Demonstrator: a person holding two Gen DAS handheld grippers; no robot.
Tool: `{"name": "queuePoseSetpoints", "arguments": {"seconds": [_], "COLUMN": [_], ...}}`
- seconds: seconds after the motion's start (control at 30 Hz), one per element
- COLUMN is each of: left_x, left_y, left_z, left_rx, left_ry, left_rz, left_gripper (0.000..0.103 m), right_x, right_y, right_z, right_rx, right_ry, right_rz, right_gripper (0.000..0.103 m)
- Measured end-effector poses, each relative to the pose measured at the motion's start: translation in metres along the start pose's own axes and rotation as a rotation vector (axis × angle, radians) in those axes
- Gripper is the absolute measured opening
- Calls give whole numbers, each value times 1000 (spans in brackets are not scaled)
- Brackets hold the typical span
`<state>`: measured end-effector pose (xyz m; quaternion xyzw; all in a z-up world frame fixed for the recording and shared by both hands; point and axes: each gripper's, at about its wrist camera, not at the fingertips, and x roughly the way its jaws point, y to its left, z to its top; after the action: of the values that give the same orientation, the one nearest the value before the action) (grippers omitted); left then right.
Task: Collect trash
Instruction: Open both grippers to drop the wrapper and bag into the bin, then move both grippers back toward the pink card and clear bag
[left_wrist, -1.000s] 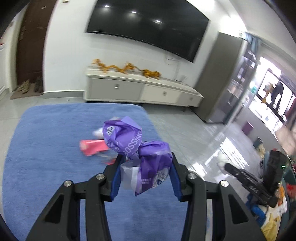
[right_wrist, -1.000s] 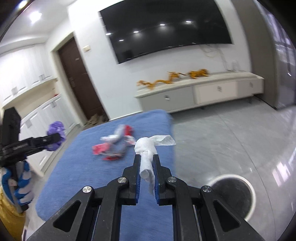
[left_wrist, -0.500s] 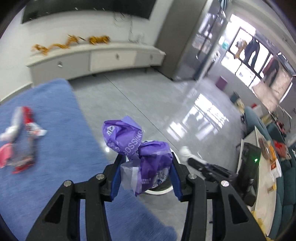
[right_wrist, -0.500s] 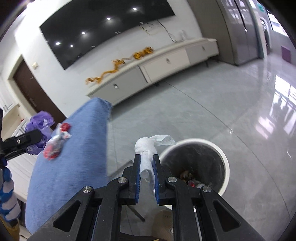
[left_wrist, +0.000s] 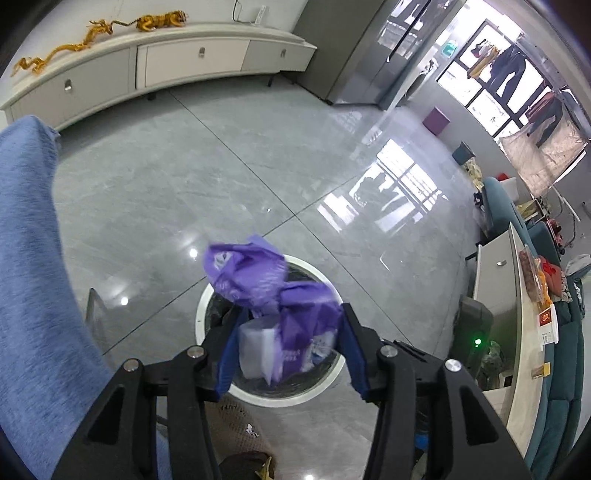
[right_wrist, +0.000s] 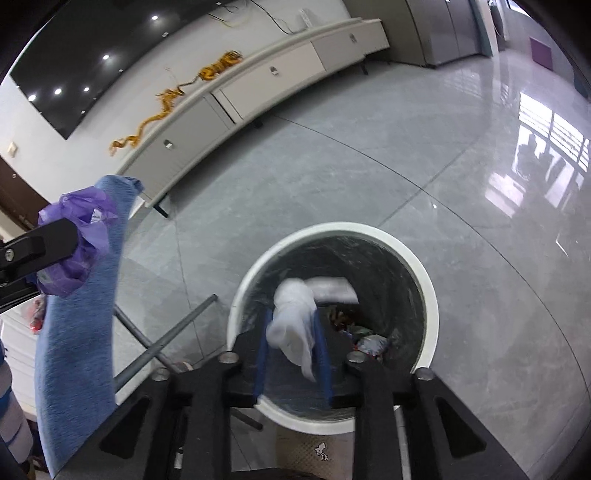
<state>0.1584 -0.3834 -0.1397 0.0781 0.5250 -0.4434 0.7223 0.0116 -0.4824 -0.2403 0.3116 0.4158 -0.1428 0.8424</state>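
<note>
Left wrist view. The left gripper (left_wrist: 288, 354) points steeply down over the white-rimmed bin (left_wrist: 202, 306), which stands on the grey tiled floor (left_wrist: 221, 177) just beside the blue-covered table (left_wrist: 33, 258). A crumpled purple wrapper (left_wrist: 273, 295) lies between the blue pads; the jaws are opening, and a gap shows on the right side, so the pads no longer appear to press it — the wrapper looks blurred, as if slipping free. Step in hand, by judgement: the drop into the bin. The wrapper sits above the bin's near rim, so a clean fall calls for the jaws to part fully while the hand stays over the opening.

Right wrist view. The right gripper (right_wrist: 291, 354) also tilts steeply down, directly above the bin (right_wrist: 424, 280), whose dark liner already holds a few scraps (right_wrist: 365, 341). A white crumpled tissue (right_wrist: 295, 321) hangs between its pads; these jaws too are opening, with daylight on both sides of the tissue — released, not clamped. At the left edge the left gripper (right_wrist: 55, 240) shows with the purple wrapper (right_wrist: 81, 240), in front of the table edge. More red wrappers (right_wrist: 37, 314) remain on the table; the next move calls for both hands to go back for them.
</note>
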Motion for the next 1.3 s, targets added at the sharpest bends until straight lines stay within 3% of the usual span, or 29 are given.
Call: {"name": "queuePoseSetpoints", "arguments": {"seconds": [0.07, 0.2, 0.33, 0.5, 0.93, 1.3], "left_x": [7, 14, -3, -42, -169, -250], "left_y": [1, 4, 1, -4, 5, 34], "left_z": [2, 3, -3, -14, -71, -107], "left_rx": [1, 1, 29, 81, 70, -11], "left_ry": [8, 23, -7, -108, -397, -551], "left_rz": [-7, -12, 33, 149, 367, 402], "left_gripper": [59, 59, 59, 59, 59, 60], "right_x": [2, 4, -5, -26, -100, -151], "right_y": [-2, -7, -3, 11, 86, 153], "right_z": [0, -1, -3, -3, -6, -12], "right_rx": [5, 11, 0, -27, -150, -272], "right_ry": [4, 12, 2, -36, -170, -263], "right_rz": [-11, -28, -26, -25, 2, 16], "right_gripper": [40, 41, 41, 41, 44, 47]}}
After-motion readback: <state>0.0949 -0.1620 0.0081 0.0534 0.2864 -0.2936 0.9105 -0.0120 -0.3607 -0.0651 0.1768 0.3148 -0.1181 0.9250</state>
